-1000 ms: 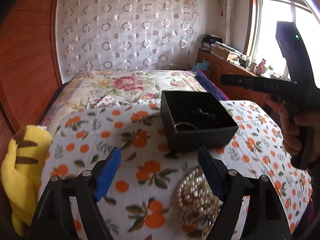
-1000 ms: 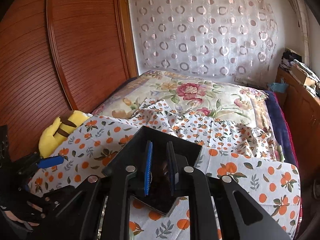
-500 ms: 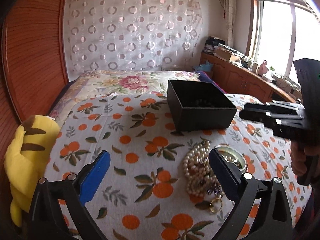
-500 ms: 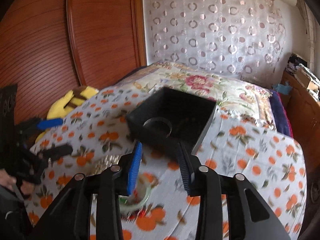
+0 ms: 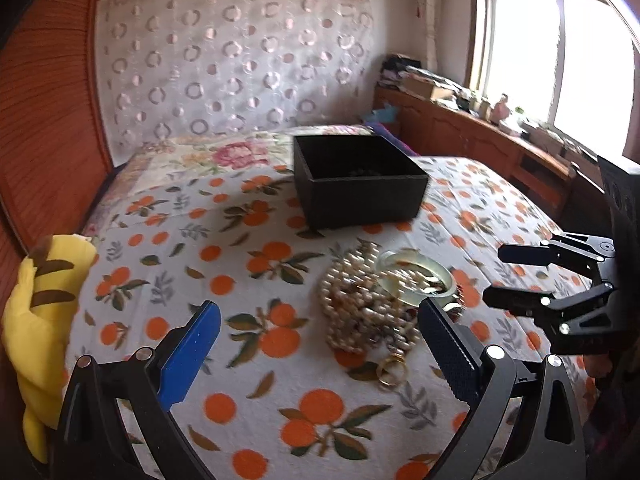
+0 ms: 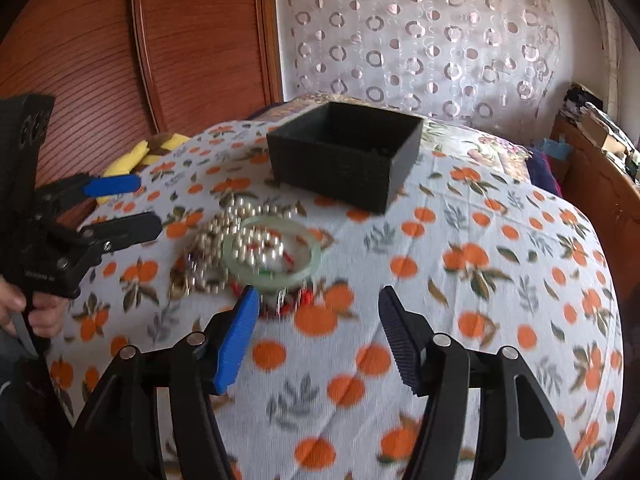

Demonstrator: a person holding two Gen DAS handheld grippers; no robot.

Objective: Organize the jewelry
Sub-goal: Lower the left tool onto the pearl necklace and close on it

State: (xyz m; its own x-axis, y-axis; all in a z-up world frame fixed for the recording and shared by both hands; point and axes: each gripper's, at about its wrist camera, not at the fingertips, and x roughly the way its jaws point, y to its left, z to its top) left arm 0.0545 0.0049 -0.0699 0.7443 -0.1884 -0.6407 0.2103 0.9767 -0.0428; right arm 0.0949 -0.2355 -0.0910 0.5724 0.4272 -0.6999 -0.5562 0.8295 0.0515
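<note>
Jaws of the right gripper (image 6: 316, 316) have just been opening, nothing between them, above the orange-print bedspread (image 6: 480, 280). Left gripper (image 5: 320, 328) is spread wide, empty. Between both lies the jewelry pile (image 5: 360, 304): pearl beads, a pale green bangle (image 6: 272, 256), gold rings (image 5: 390, 372). Beyond stands the black box (image 6: 344, 156).

The bed cover (image 6: 460, 280) is white with a print of orange fruits and grey-green leaves. The box (image 6: 340, 168) on it is plain black. The bead necklace (image 5: 352, 300) is cream and pearly, the bangle (image 6: 272, 276) is pale green and half clear, and a small ring (image 5: 390, 372) is gold. Some red beads (image 6: 296, 304) show near the bangle. The plush toy (image 5: 36, 312) is yellow with brown stripes. The curtain (image 6: 420, 36) is white with pinkish rings. The wardrobe (image 6: 160, 40) is red-brown wood with fine ribs. The far blanket (image 5: 224, 152) has pink flowers.
</note>
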